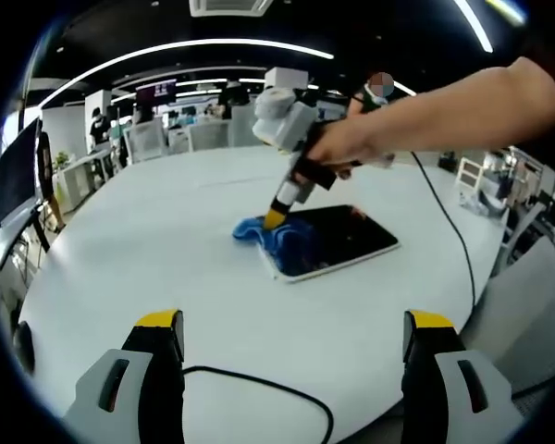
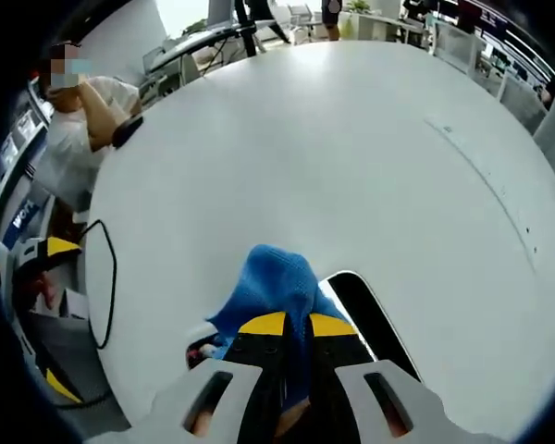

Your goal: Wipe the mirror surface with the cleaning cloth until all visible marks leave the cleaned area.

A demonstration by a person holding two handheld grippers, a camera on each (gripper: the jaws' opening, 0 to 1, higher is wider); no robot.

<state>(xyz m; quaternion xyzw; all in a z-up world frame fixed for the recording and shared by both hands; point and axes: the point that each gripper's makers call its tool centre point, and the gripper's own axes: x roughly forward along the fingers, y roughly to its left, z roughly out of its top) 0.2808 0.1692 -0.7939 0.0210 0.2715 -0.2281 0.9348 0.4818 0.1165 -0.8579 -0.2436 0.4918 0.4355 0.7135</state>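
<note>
A dark rectangular mirror (image 1: 338, 239) with a white rim lies flat on the white table (image 1: 166, 240). A blue cleaning cloth (image 1: 276, 237) rests on its left end. In the left gripper view a person's hand holds my right gripper (image 1: 274, 220), whose yellow tip presses down on the cloth. My left gripper (image 1: 296, 333) hangs open above the table's near edge, nothing between its fingers. In the right gripper view my right gripper (image 2: 297, 325) is shut on the blue cloth (image 2: 273, 282), which bunches ahead of the jaws over the mirror (image 2: 370, 314).
A black cable (image 1: 268, 388) runs across the table's near side, another (image 1: 449, 227) trails past the mirror. A cable (image 2: 106, 277) loops at the table edge. A person (image 2: 79, 120) sits at the table's far left. Chairs and desks (image 1: 194, 134) stand beyond the table.
</note>
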